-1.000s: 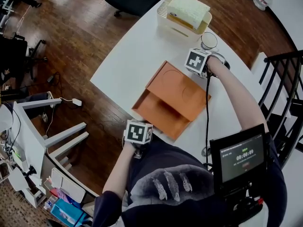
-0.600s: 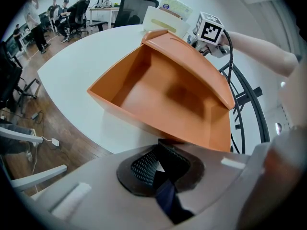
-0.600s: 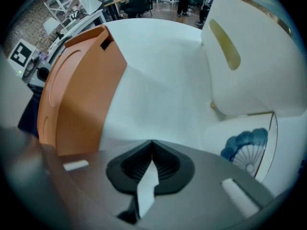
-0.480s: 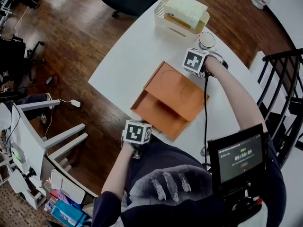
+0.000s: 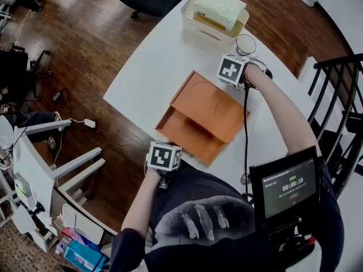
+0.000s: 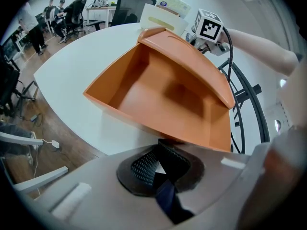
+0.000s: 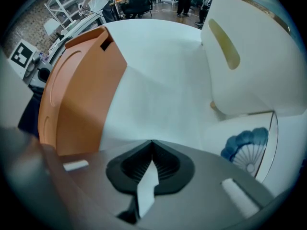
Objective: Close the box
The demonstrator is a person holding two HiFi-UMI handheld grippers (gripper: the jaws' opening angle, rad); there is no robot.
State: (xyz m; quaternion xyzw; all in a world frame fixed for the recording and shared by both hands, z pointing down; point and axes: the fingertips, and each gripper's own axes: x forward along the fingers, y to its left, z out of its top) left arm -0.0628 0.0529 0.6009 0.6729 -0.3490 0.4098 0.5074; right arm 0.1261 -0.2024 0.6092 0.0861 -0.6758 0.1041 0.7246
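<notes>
The box (image 5: 199,117) lies in the middle of the head view on the white table (image 5: 150,67). Its lid (image 5: 211,103) is tilted up over the upper-right part, and the open tray shows at the lower left. My left gripper (image 6: 160,146) sits at the near table edge, just short of the box's front wall. Its jaws are pressed together with nothing between them. My right gripper (image 7: 152,146) is at the upper right of the head view, beside the lid's far corner. Its jaws also meet and hold nothing.

So the lid is not yet down, and I judge that neither gripper touches it.

From here I see several risks:
- **Box sliding:** The box looks light. A sideways shove on the lid, rather than a downward press, could slide it toward the lower-left table edge.
- **Lid askew:** Pressing on one corner only could seat the lid crooked.
- **Slipping off:** My narrow, closed tips could skid on its smooth face.
- **Glass:** The glass (image 5: 247,45) stands just beside my right gripper, and a careless swing there could knock it over.
</notes>
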